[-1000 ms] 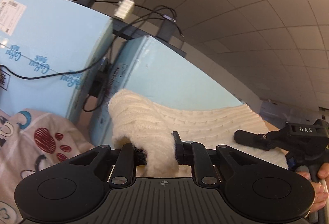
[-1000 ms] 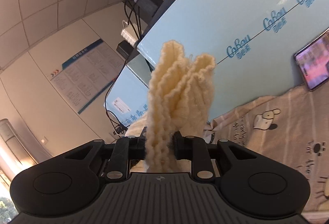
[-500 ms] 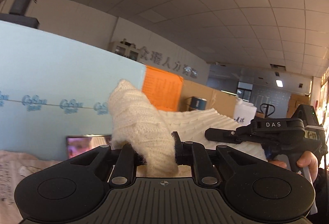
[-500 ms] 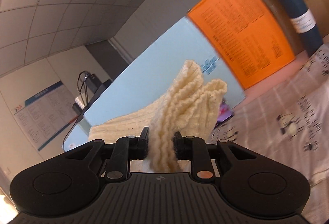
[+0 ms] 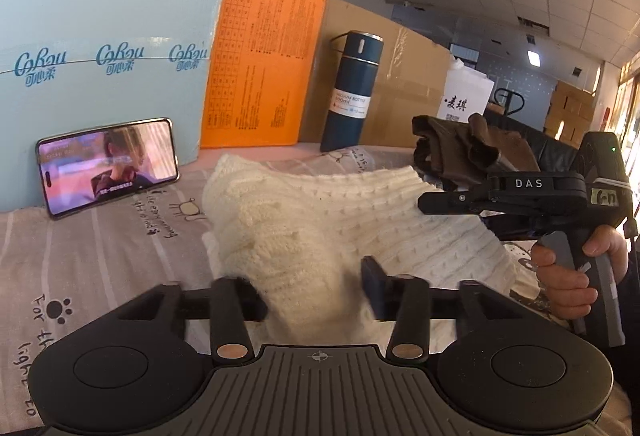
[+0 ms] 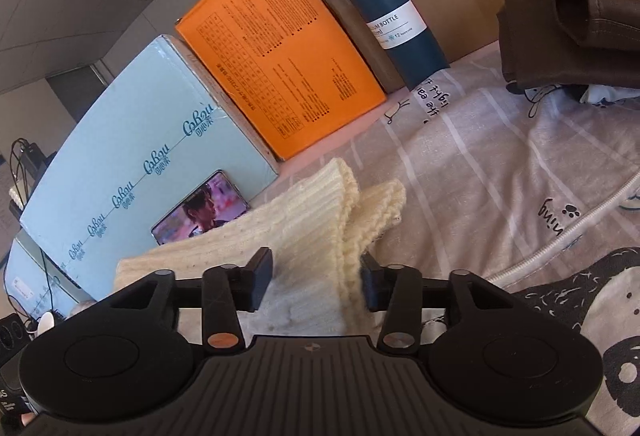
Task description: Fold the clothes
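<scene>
We had the cream sweater (image 5: pixel 320 220) bunched between both grippers, over the sheet (image 5: pixel 100 248). Our left gripper (image 5: pixel 310 296) had its fingers spread, knit lying loose in the gap. Right gripper (image 6: pixel 316 276) was spread too, with the cuffs poking out ahead of it. Past the sweater sat a phone (image 5: pixel 108 164) leaning on a blue box (image 5: pixel 100 16), then an orange box (image 5: pixel 260 64), a bottle (image 5: pixel 352 92) and brown clothes (image 6: pixel 572 8).
</scene>
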Available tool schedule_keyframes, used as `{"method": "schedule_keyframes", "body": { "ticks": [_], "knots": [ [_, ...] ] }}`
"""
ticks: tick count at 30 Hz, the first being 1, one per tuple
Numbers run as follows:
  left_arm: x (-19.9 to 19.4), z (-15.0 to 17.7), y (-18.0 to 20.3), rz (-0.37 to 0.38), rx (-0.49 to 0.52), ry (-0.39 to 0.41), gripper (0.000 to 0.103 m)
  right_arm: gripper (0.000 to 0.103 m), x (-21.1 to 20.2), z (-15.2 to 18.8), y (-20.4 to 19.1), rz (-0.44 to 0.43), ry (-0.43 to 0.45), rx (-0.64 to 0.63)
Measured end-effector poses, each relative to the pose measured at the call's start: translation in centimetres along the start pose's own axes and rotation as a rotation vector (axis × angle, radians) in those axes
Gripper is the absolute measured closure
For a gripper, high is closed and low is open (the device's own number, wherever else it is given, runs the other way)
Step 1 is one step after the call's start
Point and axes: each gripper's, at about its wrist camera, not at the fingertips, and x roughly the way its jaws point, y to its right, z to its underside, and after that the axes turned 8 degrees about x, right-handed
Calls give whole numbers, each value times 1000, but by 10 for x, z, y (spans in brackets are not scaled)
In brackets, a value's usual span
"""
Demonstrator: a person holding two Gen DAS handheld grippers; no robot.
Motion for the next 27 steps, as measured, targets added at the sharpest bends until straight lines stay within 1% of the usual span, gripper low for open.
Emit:
{"method": "schedule_keyframes", "body": {
  "ticks": [1, 2, 4, 5, 7, 10, 13, 16, 18, 20, 21, 22, 23, 25, 26, 27],
  "knots": [
    [-4, 2, 0, -2, 3, -4, 19, 37, -3, 2, 0, 12, 10, -3],
    [-5, 3, 0, -5, 12, -11, 18, 27, -5, 1, -1, 18, 24, -7],
    [-7, 3, -1, -33, 35, -26, 18, 22, -8, 1, -3, 27, 50, -14],
    [-8, 1, -2, -55, 39, -23, 15, 21, -10, 1, -4, 24, 62, -16],
    [-8, -6, -9, -85, 25, -6, 13, 21, -13, 2, -5, 21, 88, -21],
    [-3, -18, -23, -98, -17, 20, 12, 20, -18, 2, -7, 18, 120, -25],
    [15, -27, -36, -93, -53, 7, 13, 19, -19, 1, -6, 0, 121, -15],
    [33, -33, -41, -82, -70, -29, 14, 19, -20, 2, -6, -6, 118, -17],
    [41, -34, -37, -95, -42, -49, 21, 19, -19, 2, -6, -7, 113, -17],
    [46, -33, -33, -103, -26, -68, 46, 19, -18, 3, -6, -5, 106, -18],
    [47, -32, -32, -107, -20, -72, 50, 19, -18, 3, -6, -6, 104, -20],
    [47, -31, -30, -109, -10, -70, 56, 19, -18, 3, -7, -6, 103, -22],
    [47, -31, -28, -105, 2, -67, 64, 19, -17, 4, -7, -5, 102, -24],
    [44, -31, -22, -113, 28, -53, 68, 19, -17, 4, -7, -2, 101, -29],
    [40, -31, -19, -115, 43, -38, 76, 19, -16, 4, -7, 3, 99, -31],
    [36, -31, -16, -114, 56, -20, 79, 19, -15, 5, -7, 8, 95, -34]
  ]
}}
